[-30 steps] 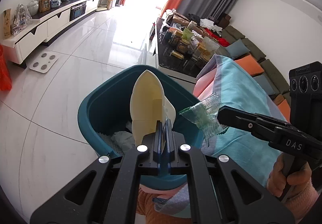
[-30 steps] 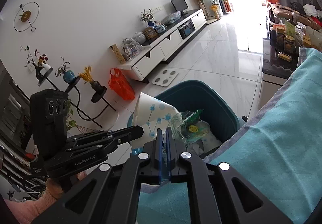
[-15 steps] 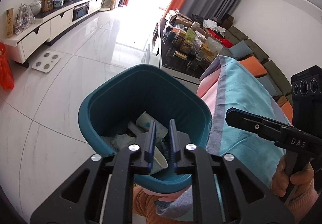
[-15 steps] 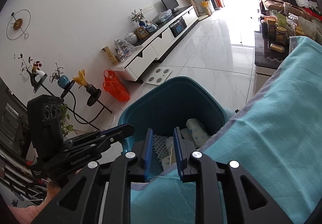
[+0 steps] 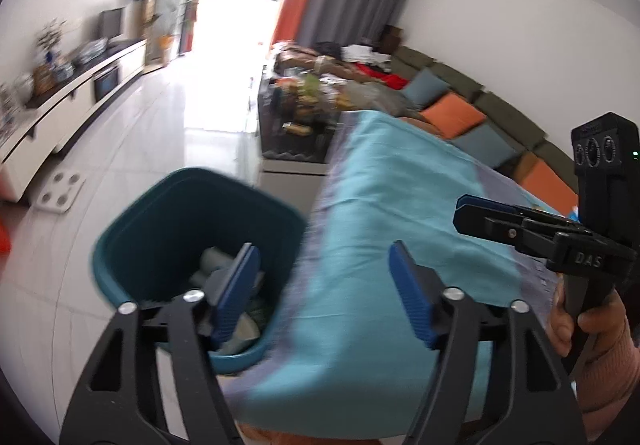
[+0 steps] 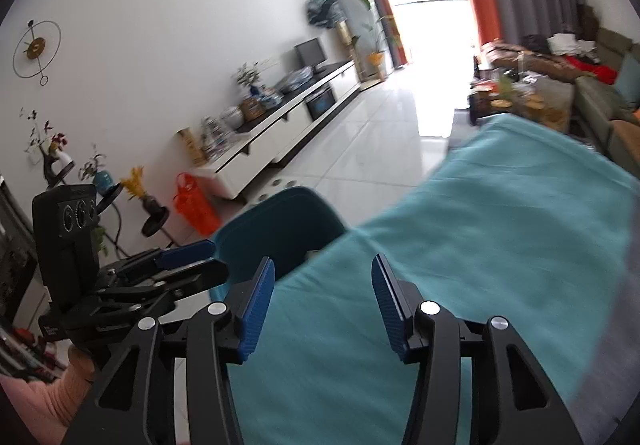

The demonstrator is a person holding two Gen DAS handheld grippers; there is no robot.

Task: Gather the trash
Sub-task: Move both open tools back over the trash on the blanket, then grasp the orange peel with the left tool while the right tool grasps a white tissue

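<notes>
A teal trash bin (image 5: pixel 160 221) stands on the floor beside the table covered with a turquoise cloth (image 5: pixel 400 213). Paper cups and wrappers (image 5: pixel 216 265) lie inside it. My left gripper (image 5: pixel 324 285) is wide open and empty, straddling the bin's right rim and the cloth edge. My right gripper (image 6: pixel 324 301) is wide open and empty above the cloth, with the bin (image 6: pixel 280 229) just ahead to the left. Each gripper shows in the other's view: the right one (image 5: pixel 516 225) and the left one (image 6: pixel 176 265).
A dark coffee table (image 5: pixel 300 113) crowded with jars and packets stands behind the cloth table. A sofa with orange and blue cushions (image 5: pixel 472 117) runs along the right wall. A white TV cabinet (image 6: pixel 280 125) and an orange bag (image 6: pixel 196 201) line the left wall.
The cup and the plastic wrapper were let go and dropped into the bin. Both grippers opened wide and swung right, away from the bin toward the cloth table.
</notes>
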